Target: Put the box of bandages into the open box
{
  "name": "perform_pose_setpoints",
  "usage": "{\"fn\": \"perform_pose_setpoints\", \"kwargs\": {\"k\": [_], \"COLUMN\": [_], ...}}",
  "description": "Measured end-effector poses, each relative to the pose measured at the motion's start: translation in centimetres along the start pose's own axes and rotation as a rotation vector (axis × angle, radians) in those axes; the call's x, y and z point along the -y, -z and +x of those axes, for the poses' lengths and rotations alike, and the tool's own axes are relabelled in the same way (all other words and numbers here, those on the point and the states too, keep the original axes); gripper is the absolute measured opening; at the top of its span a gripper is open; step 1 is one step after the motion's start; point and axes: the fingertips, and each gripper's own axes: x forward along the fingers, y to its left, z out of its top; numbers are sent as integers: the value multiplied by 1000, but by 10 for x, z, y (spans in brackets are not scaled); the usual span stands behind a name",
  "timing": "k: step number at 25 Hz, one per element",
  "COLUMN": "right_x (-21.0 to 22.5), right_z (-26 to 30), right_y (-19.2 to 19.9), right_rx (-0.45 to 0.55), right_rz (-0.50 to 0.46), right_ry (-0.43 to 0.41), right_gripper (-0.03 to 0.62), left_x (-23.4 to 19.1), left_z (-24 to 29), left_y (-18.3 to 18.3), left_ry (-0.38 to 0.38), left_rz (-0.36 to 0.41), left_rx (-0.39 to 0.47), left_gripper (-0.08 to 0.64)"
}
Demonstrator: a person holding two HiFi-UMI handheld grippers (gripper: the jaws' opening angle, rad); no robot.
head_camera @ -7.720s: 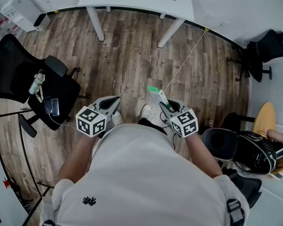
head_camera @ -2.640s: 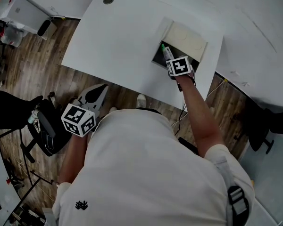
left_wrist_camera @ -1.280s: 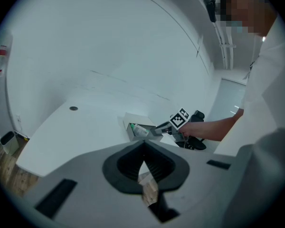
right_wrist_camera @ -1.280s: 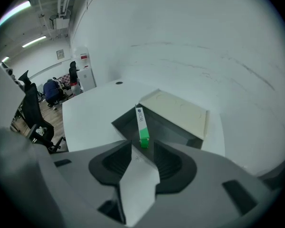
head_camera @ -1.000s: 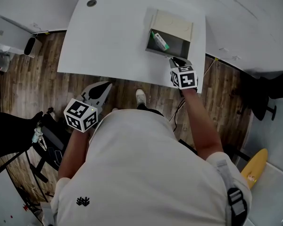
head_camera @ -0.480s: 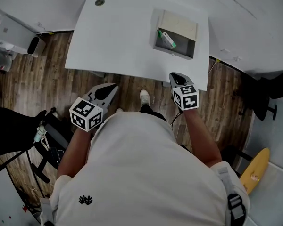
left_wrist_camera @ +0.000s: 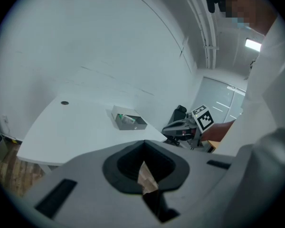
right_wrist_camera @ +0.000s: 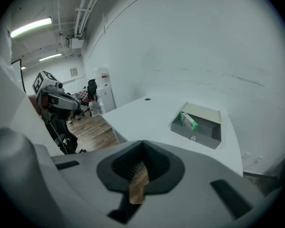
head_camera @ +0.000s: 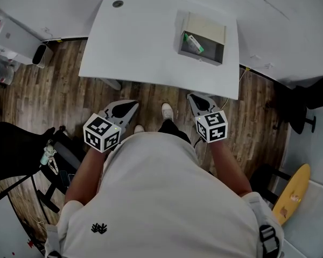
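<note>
On the white table (head_camera: 145, 42) stands the open grey box (head_camera: 204, 54). The green and white box of bandages (head_camera: 194, 41) lies inside it at its left end, also visible in the left gripper view (left_wrist_camera: 127, 120) and the right gripper view (right_wrist_camera: 187, 120). Both grippers are held close to my body over the wooden floor, short of the table's near edge. My left gripper (head_camera: 133, 106) is shut and holds nothing. My right gripper (head_camera: 191, 97) is shut as well, with nothing between its jaws, well back from the open box (right_wrist_camera: 195, 133).
A black office chair (head_camera: 16, 155) stands at the left with small items on a stand beside it. Another black chair (head_camera: 307, 98) and a yellow object (head_camera: 293, 192) are at the right. A white cabinet (head_camera: 11, 31) sits at the top left. The table has a cable hole (head_camera: 117, 4).
My right gripper has pulled back from the open box to my side of the table edge and its jaws have shut. The box of bandages stays in the open box.
</note>
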Motion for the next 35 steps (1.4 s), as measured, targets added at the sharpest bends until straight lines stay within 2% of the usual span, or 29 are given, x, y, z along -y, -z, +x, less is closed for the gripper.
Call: {"fn": "perform_pose_setpoints", "kwargs": {"k": [18,35], "right_x": [-60,-81], "right_z": [-45,-56], "right_y": [-5,-4], "right_rx": [105,137], "right_rz": [5,-6], "right_ry": [-6,-23], "right_gripper": [6,6], "left_x": [12,21], "left_z": [-23,-40], "left_y": [15,26], "left_ry": [65,58], "left_rz": [23,25], "left_rx": [2,3], "left_gripper": [6,6]}}
